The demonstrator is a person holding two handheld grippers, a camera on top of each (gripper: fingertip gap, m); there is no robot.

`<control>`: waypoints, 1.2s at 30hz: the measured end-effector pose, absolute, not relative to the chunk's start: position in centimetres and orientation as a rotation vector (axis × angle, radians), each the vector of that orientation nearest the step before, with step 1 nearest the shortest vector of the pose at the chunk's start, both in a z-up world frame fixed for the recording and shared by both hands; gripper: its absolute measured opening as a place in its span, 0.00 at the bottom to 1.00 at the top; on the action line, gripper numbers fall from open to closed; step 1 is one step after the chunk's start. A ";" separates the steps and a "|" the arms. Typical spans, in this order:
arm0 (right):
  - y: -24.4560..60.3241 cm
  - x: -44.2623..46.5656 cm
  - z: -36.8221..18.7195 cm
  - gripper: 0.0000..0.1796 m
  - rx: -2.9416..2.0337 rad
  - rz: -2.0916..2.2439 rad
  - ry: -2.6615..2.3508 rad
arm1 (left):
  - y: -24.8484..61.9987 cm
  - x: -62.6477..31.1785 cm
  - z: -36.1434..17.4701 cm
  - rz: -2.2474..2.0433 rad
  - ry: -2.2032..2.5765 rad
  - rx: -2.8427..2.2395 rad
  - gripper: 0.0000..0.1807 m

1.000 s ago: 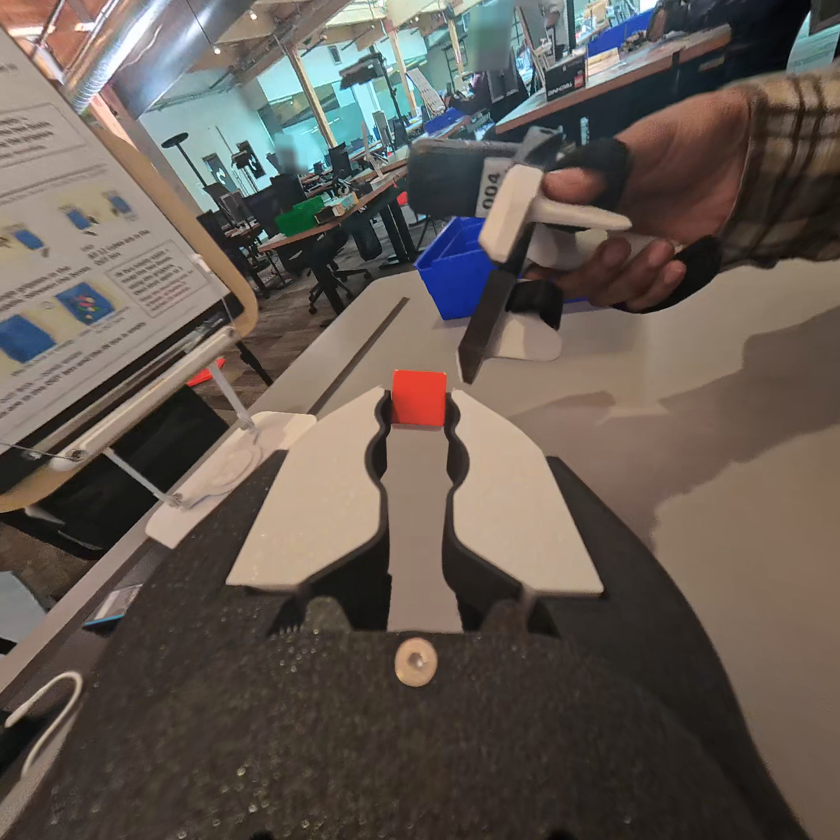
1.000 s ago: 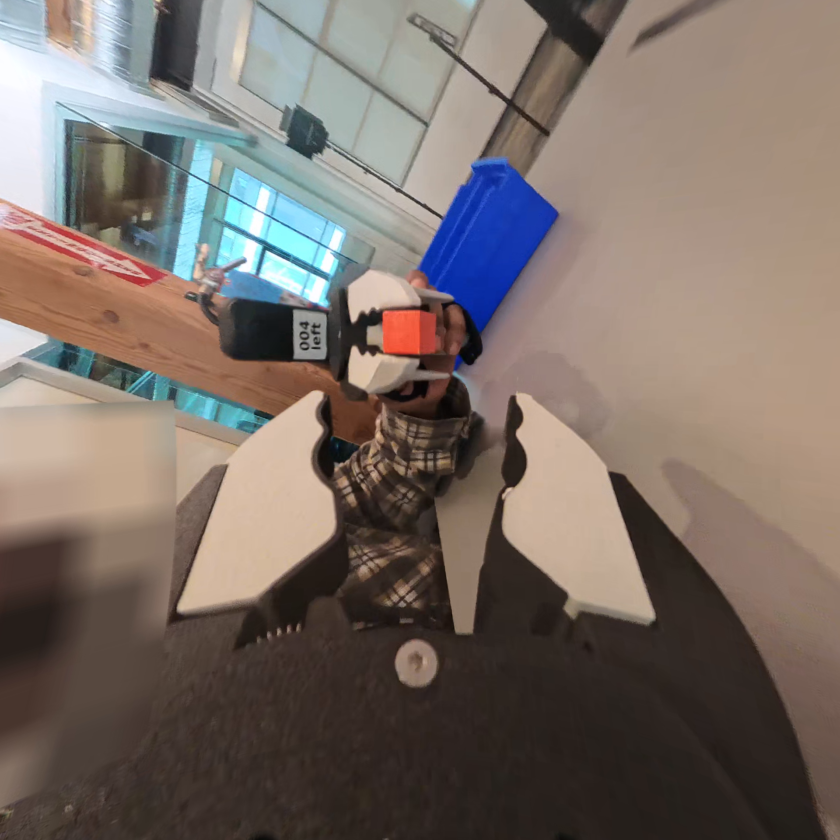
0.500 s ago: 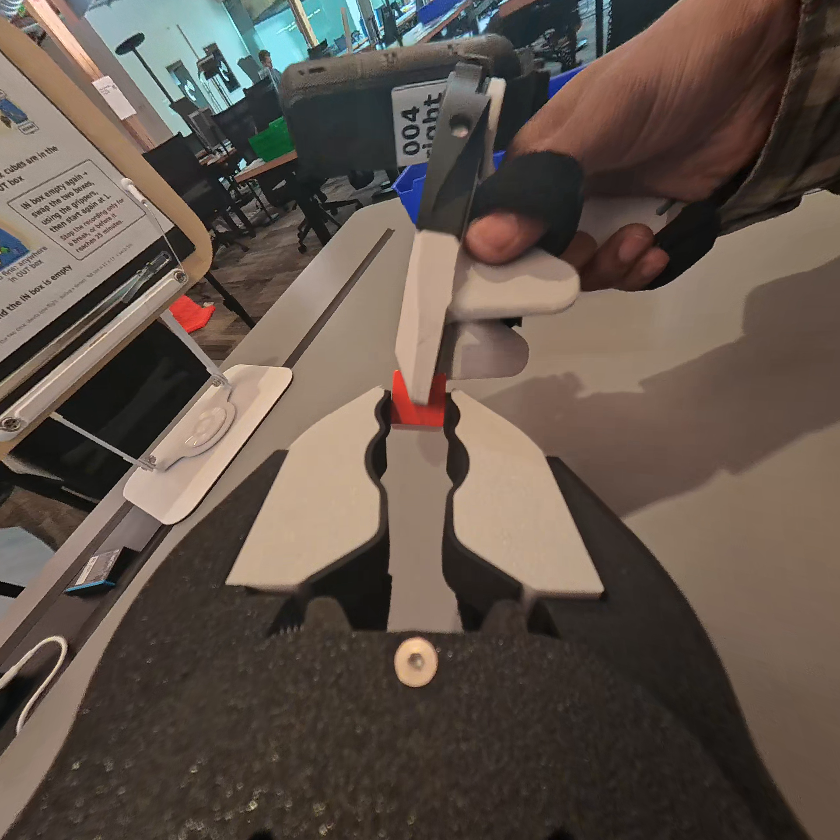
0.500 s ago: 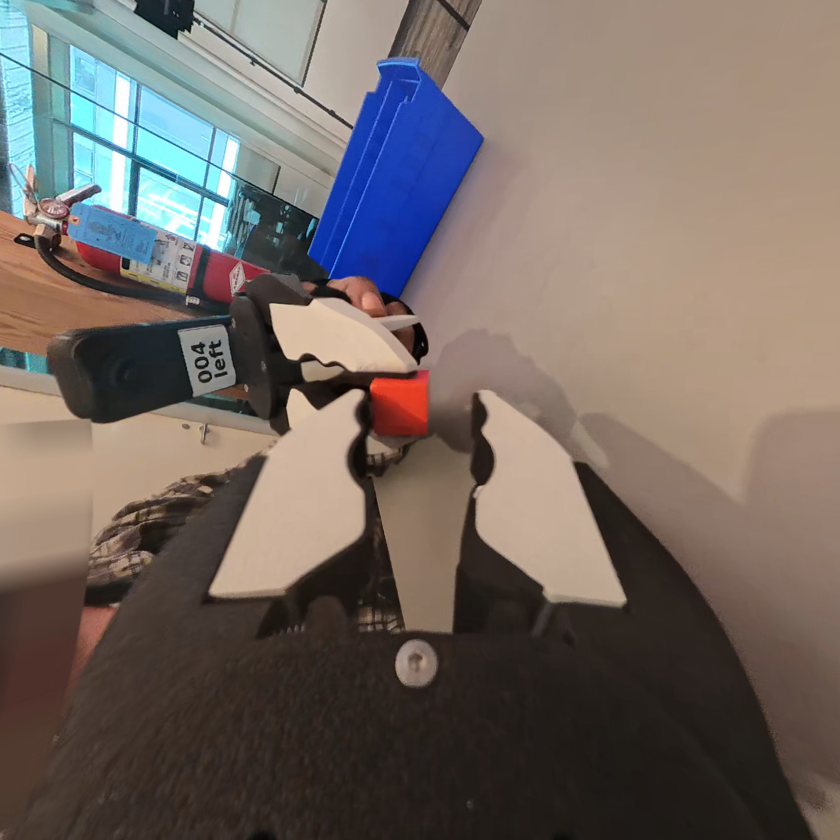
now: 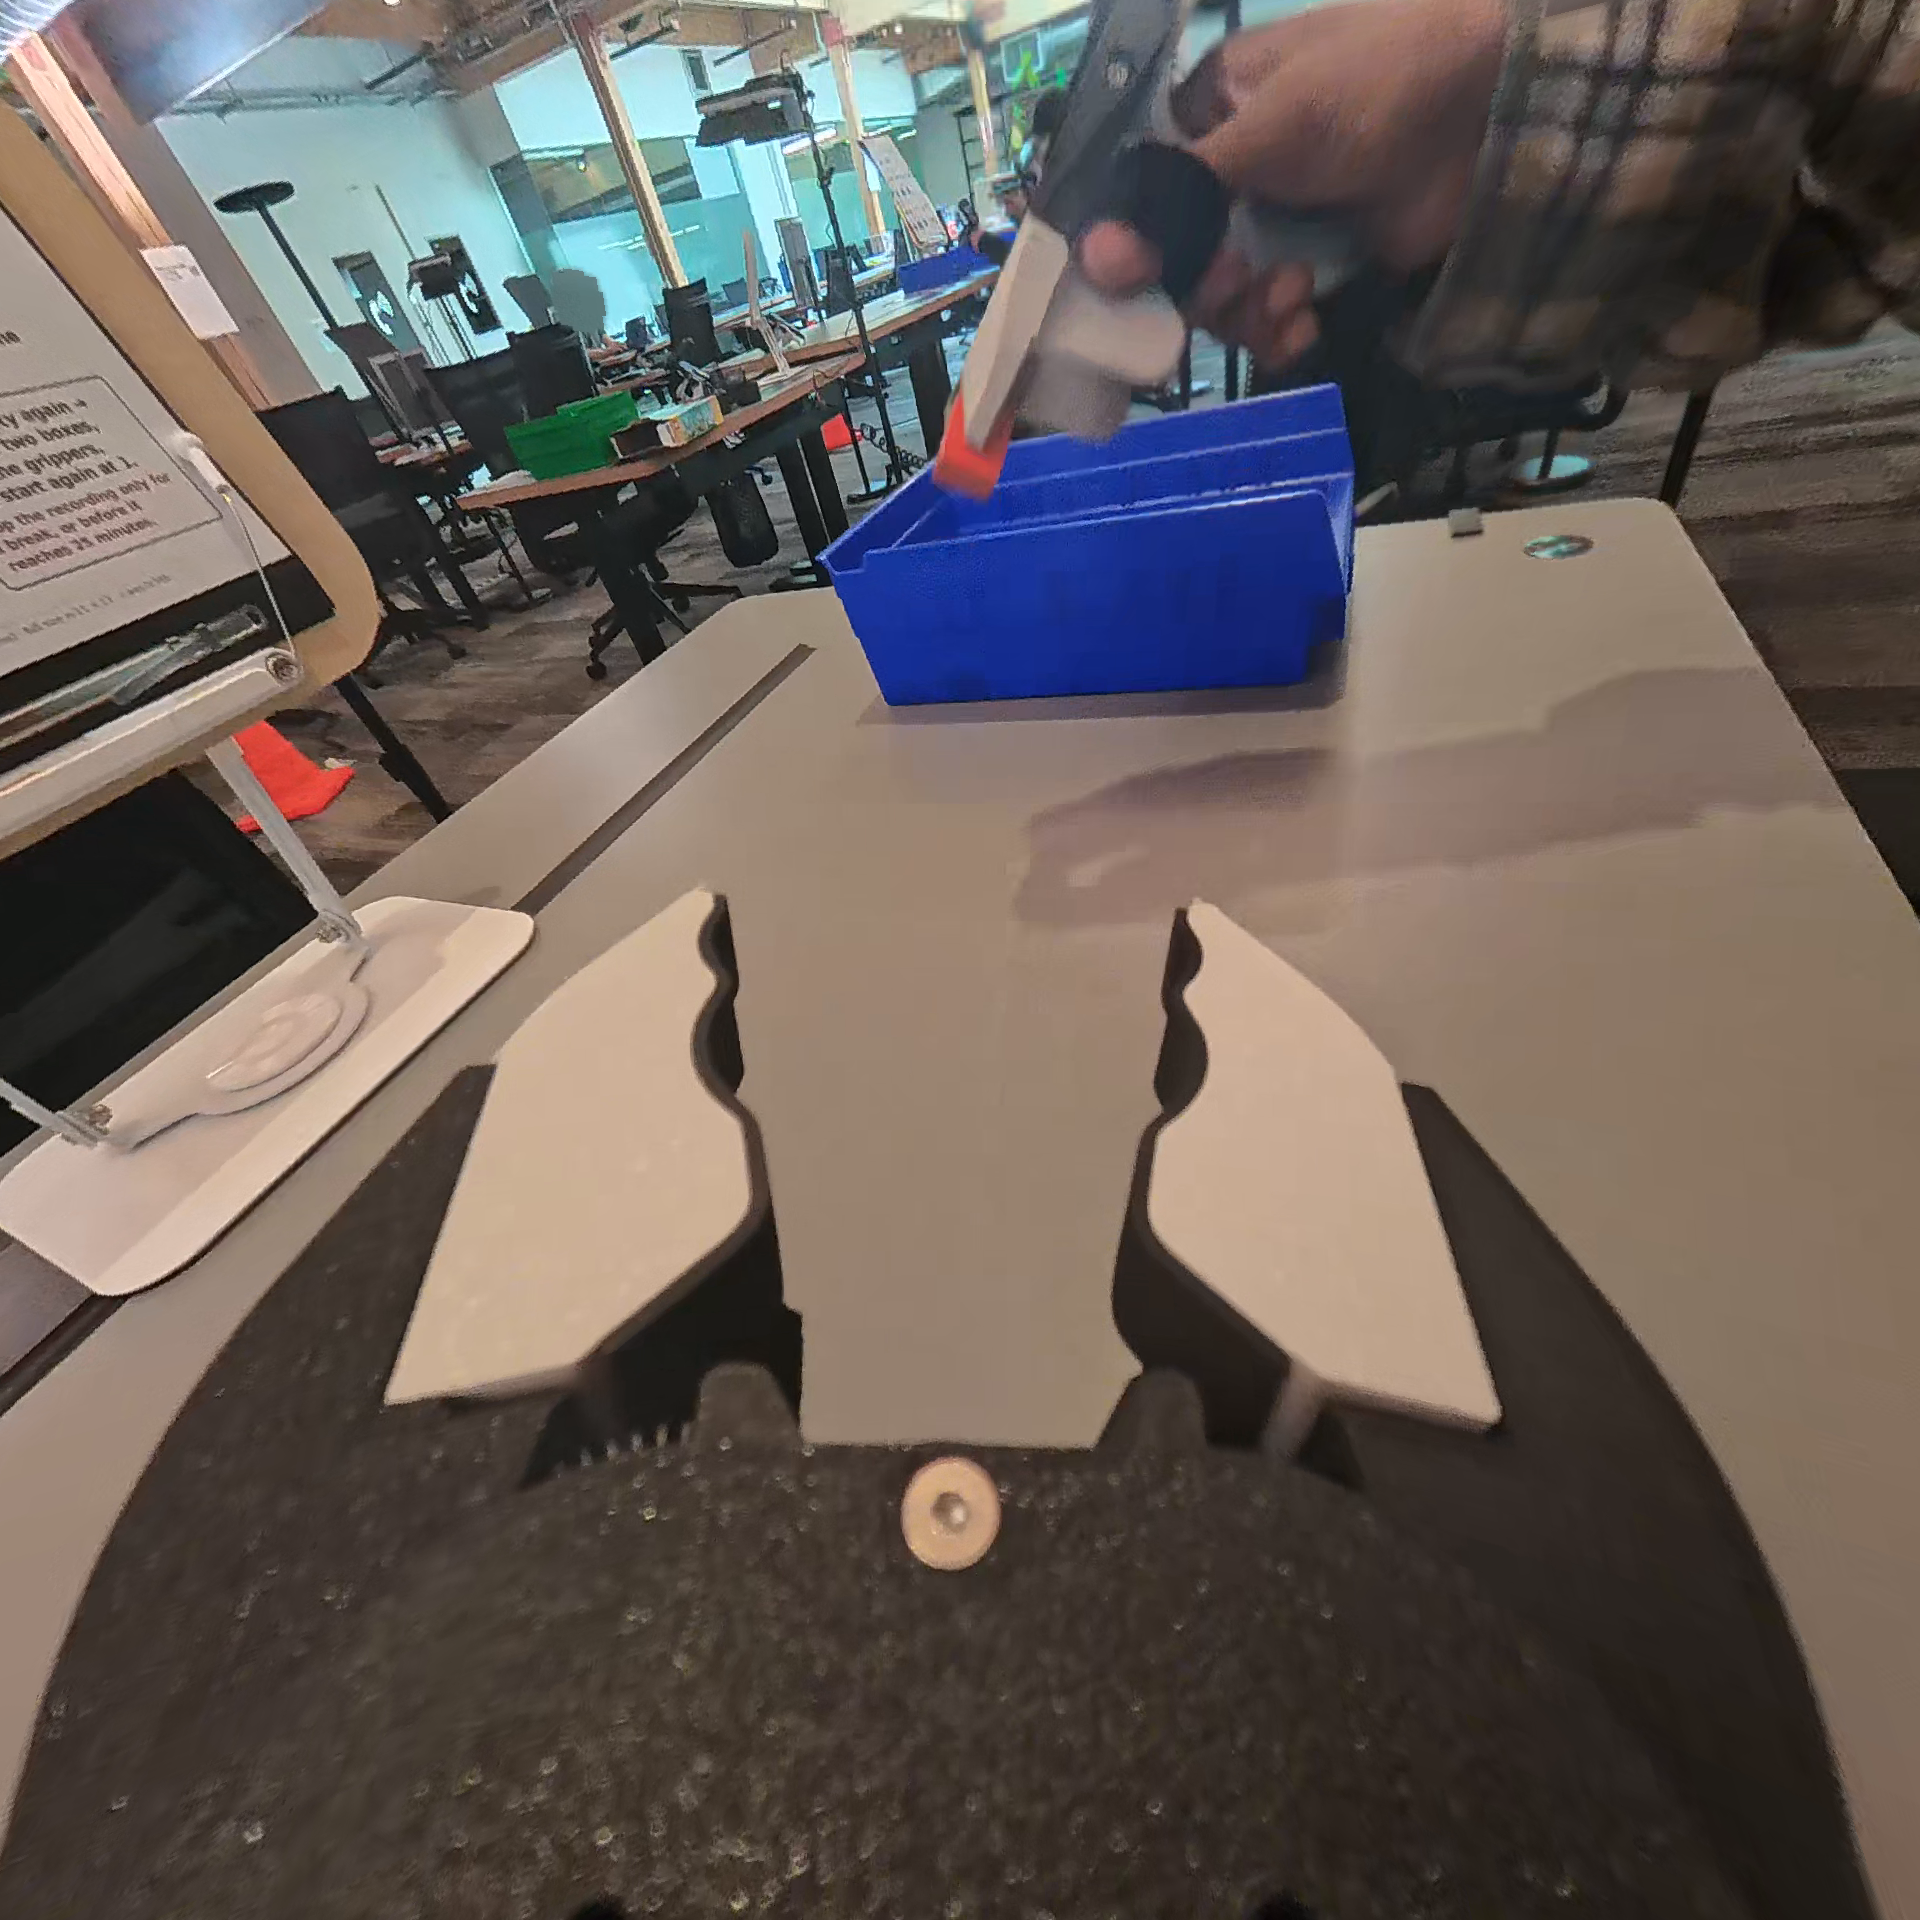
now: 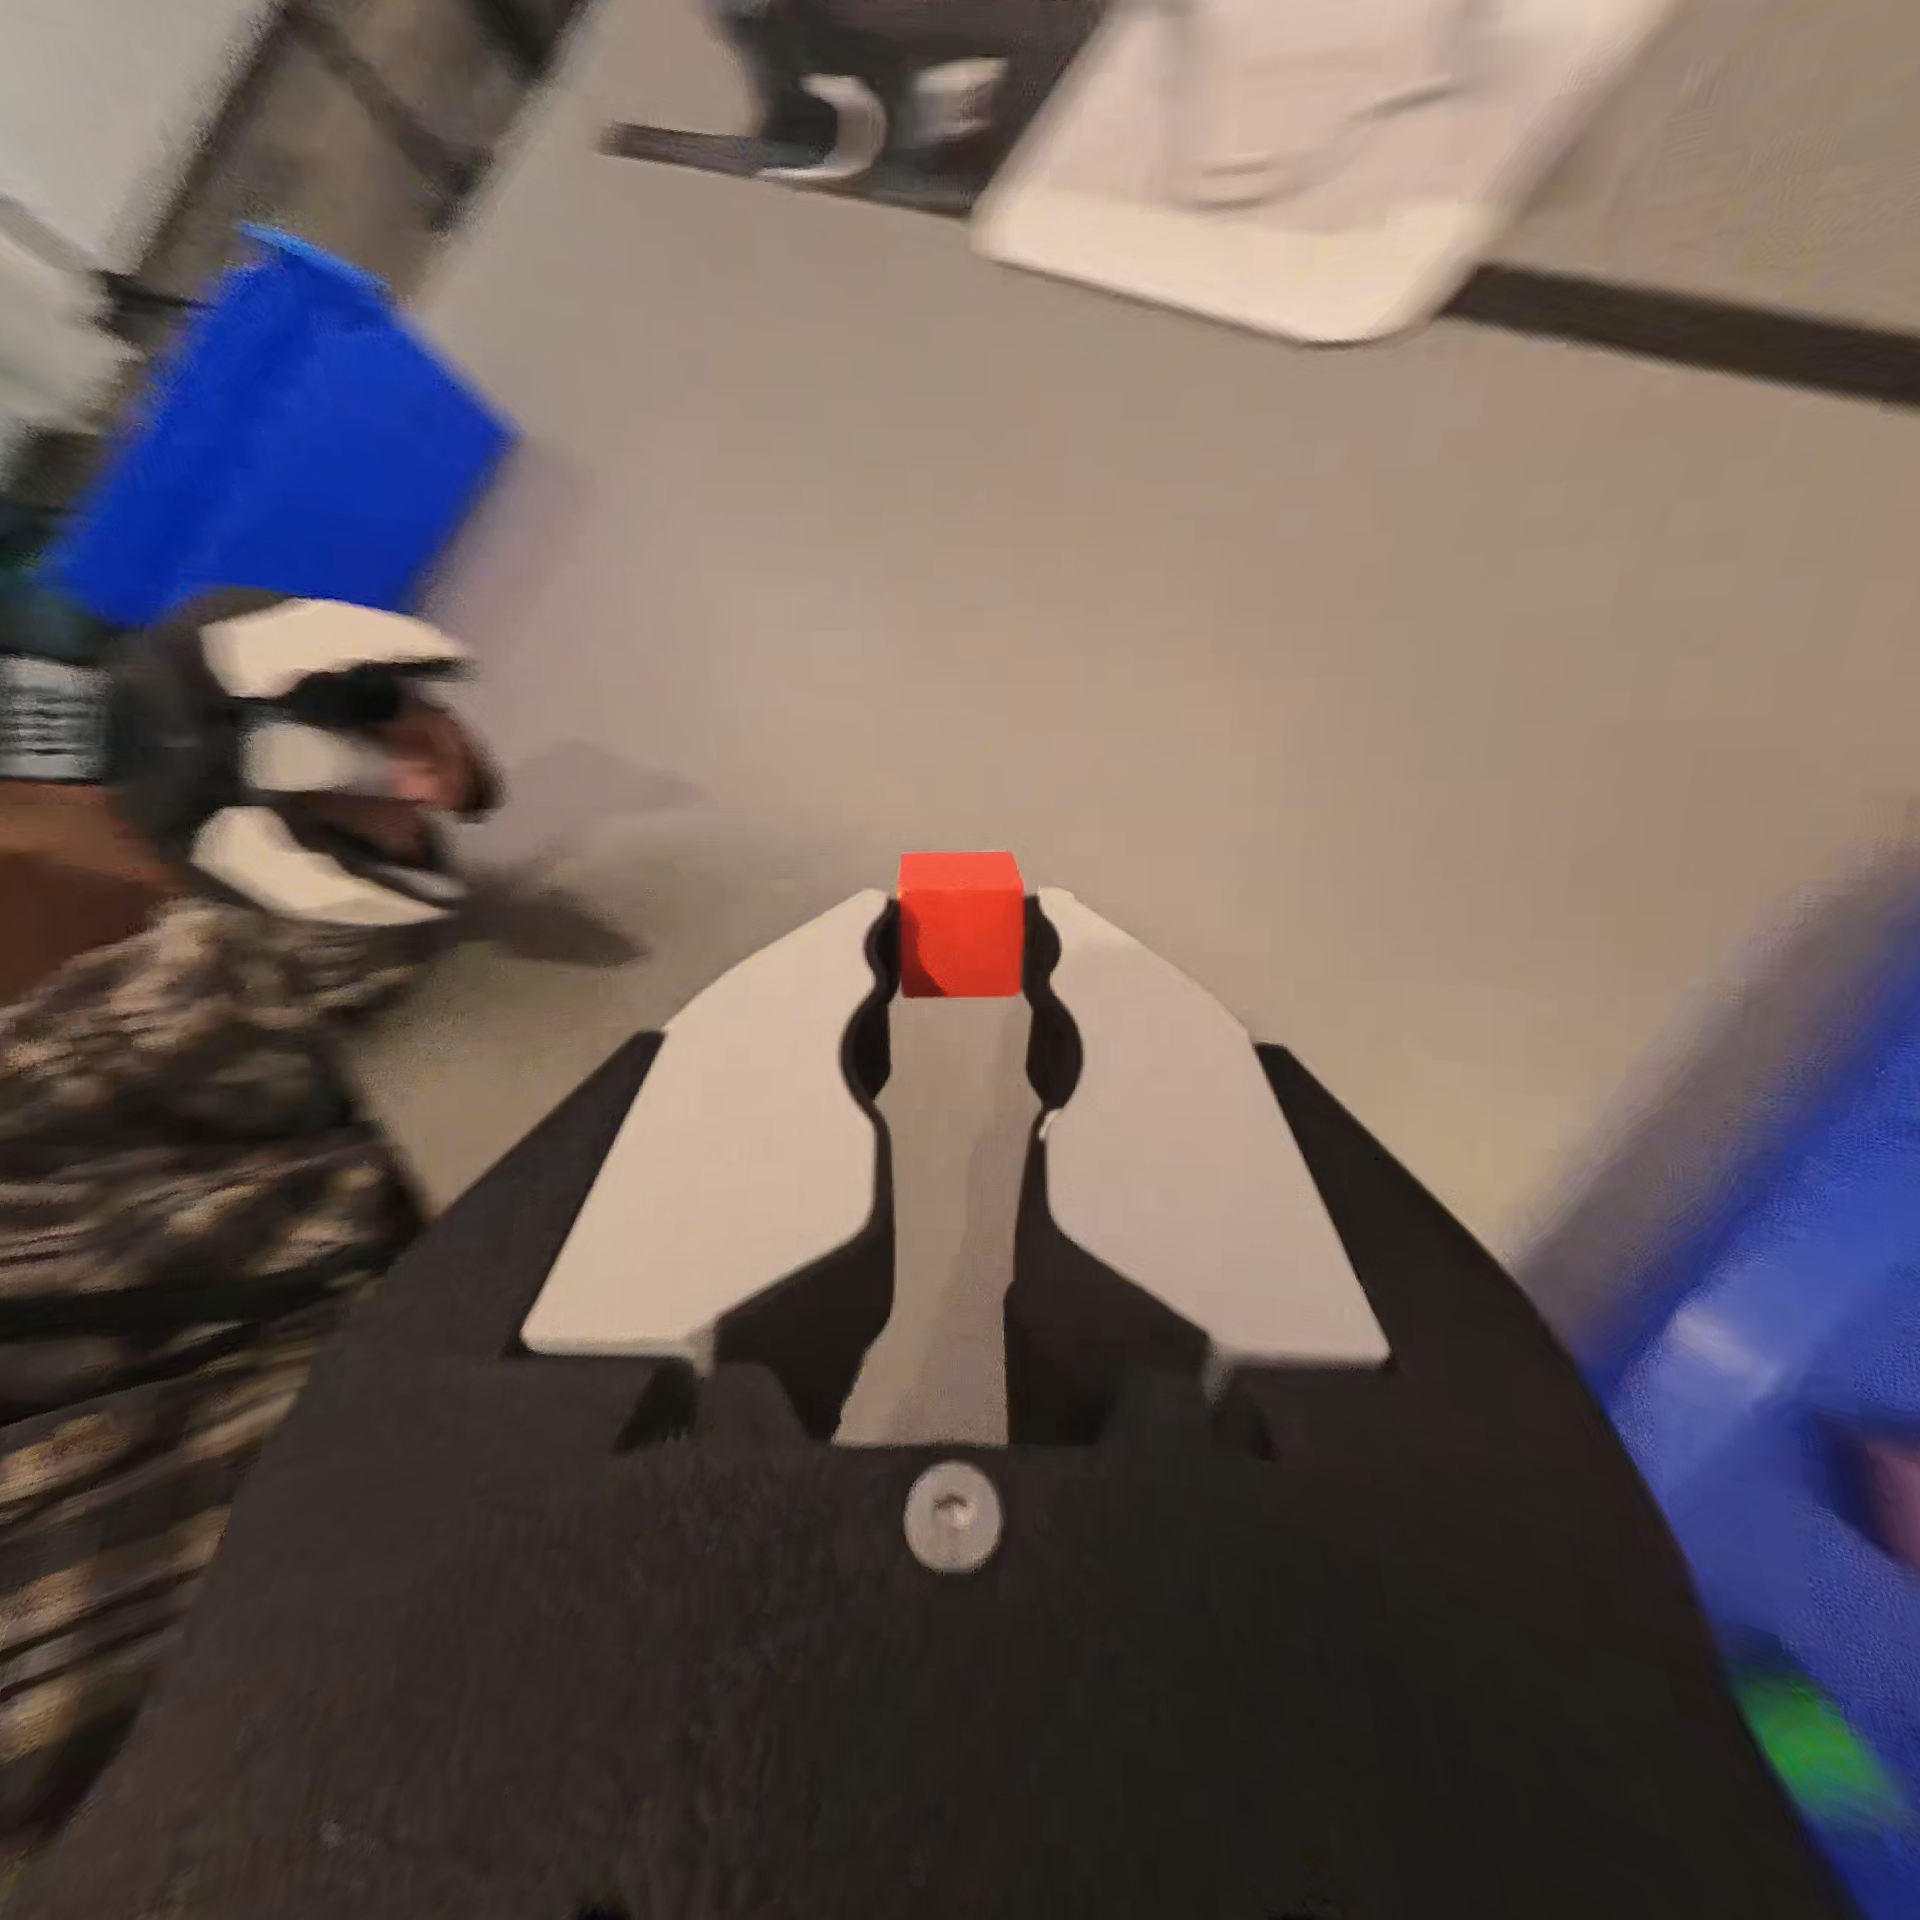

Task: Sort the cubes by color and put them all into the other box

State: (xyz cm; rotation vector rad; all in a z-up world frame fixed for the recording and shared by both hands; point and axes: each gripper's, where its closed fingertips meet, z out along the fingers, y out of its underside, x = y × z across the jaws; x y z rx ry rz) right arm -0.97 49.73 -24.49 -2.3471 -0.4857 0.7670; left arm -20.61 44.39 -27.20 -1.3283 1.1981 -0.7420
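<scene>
Red cube (image 6: 958, 925) sits clamped between the tips of the right gripper (image 6: 958, 940), top face level in the right wrist view, one flat face toward the camera. A cube has no long axis; its edges run square to the fingers (image 6: 774, 1091). In the left wrist view the same cube (image 5: 966, 465) shows only as a red corner below the right gripper's (image 5: 982, 442) finger, tilted, hanging above the near left corner of the blue box (image 5: 1101, 603) at the far side of the grey table (image 5: 935, 987).

Left gripper (image 5: 951, 925): fingers spread wide, nothing between them, only bare table beyond. In the right wrist view it (image 6: 442, 769) appears at the left edge, smeared by motion; its jaws look parted there too.

Hard to read: the right wrist view is strongly blurred away from the centre. A blue box (image 6: 281, 436) at upper left is a smear, and a second blue box (image 6: 1787, 1351) at the right edge is cut off by the frame; a green patch low inside it cannot be identified. The person's hand (image 5: 1299, 208) on the right gripper is blurred, plaid sleeve (image 5: 1683, 177) cut off at the frame's edge. White stand base (image 5: 260, 1081) at left.

Change from 0.5 s ago: the cube was then pinched in the left gripper, with the right gripper's open fingers closing in around it. Now the right gripper holds it and has carried it off toward the box; the left has let go and opened.
</scene>
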 end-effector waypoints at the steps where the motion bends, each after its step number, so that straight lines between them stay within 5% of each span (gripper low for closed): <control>1: 50.3 3.2 -24.5 0.12 -2.387 0.613 -0.444 | 44.4 -20.5 -27.4 -0.742 1.201 -1.330 0.44; 8: 50.7 21.1 -30.0 0.12 -2.682 0.150 -0.185 | 44.3 -19.6 -29.2 -0.676 1.261 -1.326 0.39; 25: 46.3 23.2 -38.8 0.13 -2.980 0.167 -0.153 | 44.0 -19.3 -30.4 -0.648 1.312 -1.331 0.33; 36: 46.8 27.0 -28.9 0.51 -2.760 -0.074 -0.085 | 44.3 -19.8 -29.6 -0.663 1.269 -1.327 0.36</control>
